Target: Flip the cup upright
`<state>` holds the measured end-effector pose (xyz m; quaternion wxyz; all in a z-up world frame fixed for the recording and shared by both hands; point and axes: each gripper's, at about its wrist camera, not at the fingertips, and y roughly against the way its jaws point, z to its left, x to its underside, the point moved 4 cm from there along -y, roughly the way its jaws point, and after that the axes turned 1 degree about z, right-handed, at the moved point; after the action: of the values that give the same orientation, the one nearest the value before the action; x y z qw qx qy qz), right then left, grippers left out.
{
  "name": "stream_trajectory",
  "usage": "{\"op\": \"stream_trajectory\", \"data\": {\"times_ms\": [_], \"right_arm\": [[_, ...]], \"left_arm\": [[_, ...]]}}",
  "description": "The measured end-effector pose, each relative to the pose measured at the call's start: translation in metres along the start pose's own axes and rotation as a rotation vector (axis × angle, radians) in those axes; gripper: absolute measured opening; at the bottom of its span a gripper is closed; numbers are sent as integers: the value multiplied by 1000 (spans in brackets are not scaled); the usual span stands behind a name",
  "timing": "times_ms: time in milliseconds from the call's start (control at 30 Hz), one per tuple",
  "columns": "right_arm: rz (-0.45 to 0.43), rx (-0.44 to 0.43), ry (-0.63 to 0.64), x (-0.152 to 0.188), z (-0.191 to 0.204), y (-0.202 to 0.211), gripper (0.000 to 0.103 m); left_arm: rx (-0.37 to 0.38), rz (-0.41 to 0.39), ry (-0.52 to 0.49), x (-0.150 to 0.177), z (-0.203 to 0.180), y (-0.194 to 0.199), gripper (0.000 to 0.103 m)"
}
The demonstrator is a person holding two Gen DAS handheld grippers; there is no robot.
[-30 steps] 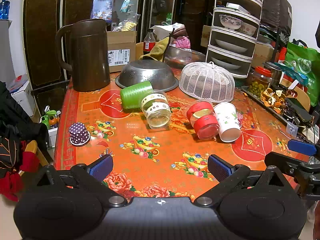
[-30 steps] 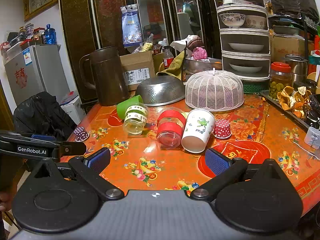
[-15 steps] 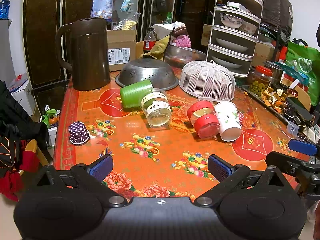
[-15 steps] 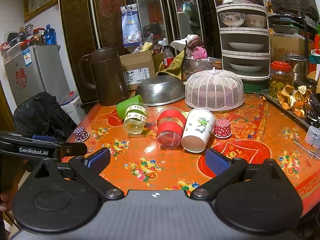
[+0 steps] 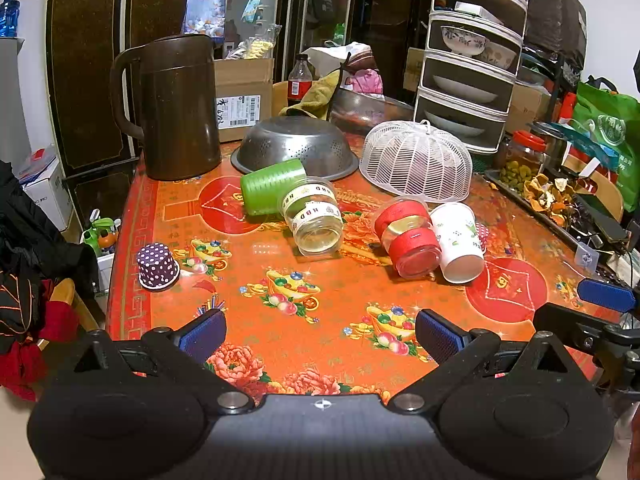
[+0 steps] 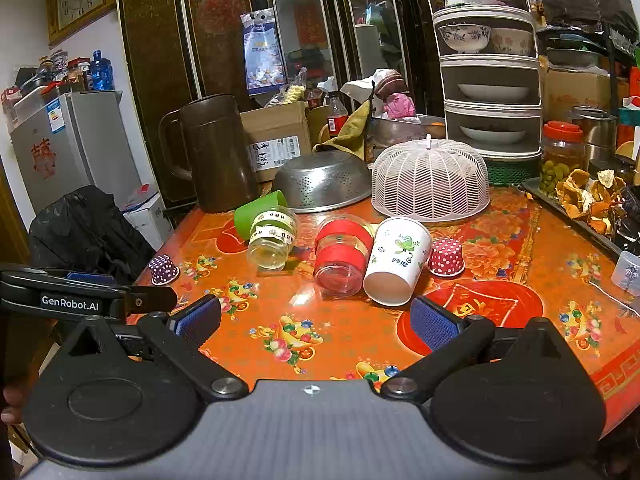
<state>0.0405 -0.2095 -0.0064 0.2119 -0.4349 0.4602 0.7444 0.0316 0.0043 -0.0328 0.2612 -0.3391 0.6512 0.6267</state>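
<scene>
Several cups lie on their sides mid-table: a green cup (image 5: 270, 192) (image 6: 256, 210), a clear cup with gold bands (image 5: 314, 216) (image 6: 273, 236), a clear cup with red bands (image 5: 408, 236) (image 6: 342, 258) and a white paper cup with a leaf print (image 5: 458, 242) (image 6: 398, 262). A purple dotted cup (image 5: 157, 266) (image 6: 163, 269) and a red dotted cup (image 6: 446, 257) stand upside down. My left gripper (image 5: 320, 334) and my right gripper (image 6: 316, 322) are open and empty, low over the near table edge, short of the cups.
A brown jug (image 5: 176, 108), an upturned steel colander (image 5: 296, 148) and a white mesh food cover (image 5: 416, 162) stand behind the cups. A tiered dish rack (image 5: 472, 52) and a tray of peels (image 5: 556, 196) crowd the right side. The orange tablecloth (image 5: 304, 292) lies before the grippers.
</scene>
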Motion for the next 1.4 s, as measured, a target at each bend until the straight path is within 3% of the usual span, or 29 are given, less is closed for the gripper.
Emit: {"op": "stream_trajectory", "data": {"times_ms": [200, 300, 467, 567, 1000, 1200, 1267, 1400], "right_arm": [[5, -6, -11, 1, -5, -2, 102], [8, -9, -17, 2, -9, -3, 102], [12, -28, -37, 5, -19, -3, 102], [11, -46, -49, 7, -23, -2, 102], [3, -58, -120, 13, -58, 5, 102], [-2, -66, -137, 13, -63, 8, 102], [-3, -66, -138, 13, -64, 9, 102], [-9, -72, -135, 13, -62, 11, 102]], "left_arm": [[-19, 22, 4, -6, 1, -11, 102], [-3, 31, 38, -29, 7, -22, 102], [-41, 154, 95, -86, 19, -84, 102], [-65, 240, 144, -103, 24, -131, 101], [-110, 367, 163, -103, 2, -204, 91], [-137, 381, 156, -100, 1, -215, 75], [-137, 391, 144, -98, 0, -216, 58], [-105, 368, 130, -96, -1, -198, 57]]}}
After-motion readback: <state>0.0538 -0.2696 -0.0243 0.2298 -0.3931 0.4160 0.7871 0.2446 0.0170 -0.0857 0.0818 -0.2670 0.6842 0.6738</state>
